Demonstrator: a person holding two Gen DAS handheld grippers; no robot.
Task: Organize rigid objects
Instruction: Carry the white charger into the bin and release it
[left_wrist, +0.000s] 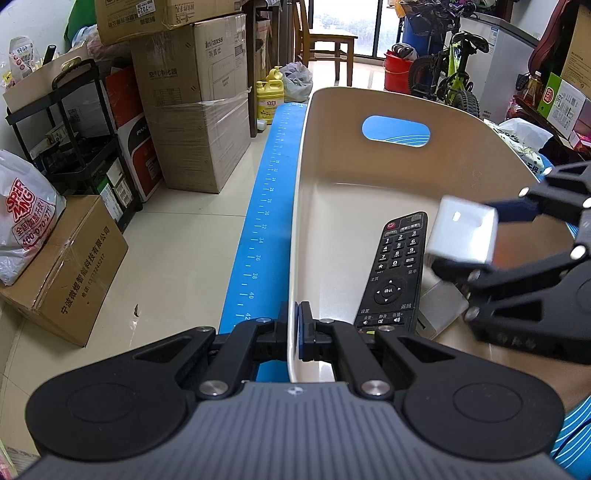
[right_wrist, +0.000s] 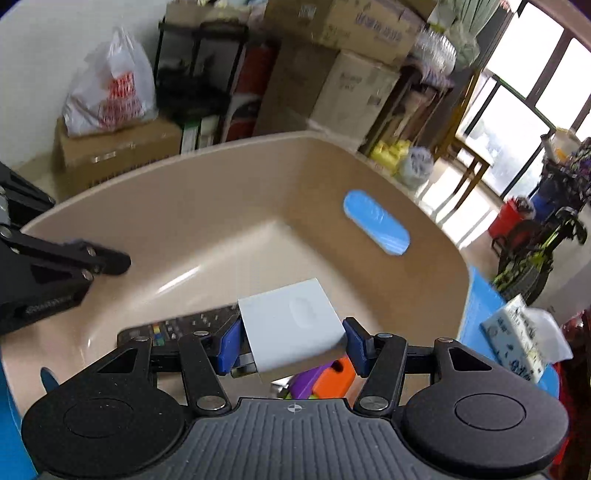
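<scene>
A beige plastic bin (left_wrist: 332, 122) with an oval handle hole stands on a blue mat (left_wrist: 266, 206). My left gripper (left_wrist: 295, 332) is shut on the bin's near left wall. A black remote (left_wrist: 397, 269) lies in the bin, with a white flat object (left_wrist: 443, 304) beside it. My right gripper (left_wrist: 491, 243) is shut on a white box (left_wrist: 461, 230) and holds it above the bin's inside. In the right wrist view the white box (right_wrist: 291, 325) sits between the blue pads (right_wrist: 227, 345), over the remote (right_wrist: 184, 325) and purple and orange pieces (right_wrist: 325, 378) in the bin (right_wrist: 207, 192).
Cardboard boxes (left_wrist: 195, 110), a black shelf cart (left_wrist: 74, 129) and bags stand on the tiled floor to the left. A yellow bottle (left_wrist: 271, 96), a wooden chair (left_wrist: 325, 37) and a child's bike (left_wrist: 447, 74) are beyond the mat. A tissue pack (right_wrist: 517, 336) lies to the bin's right.
</scene>
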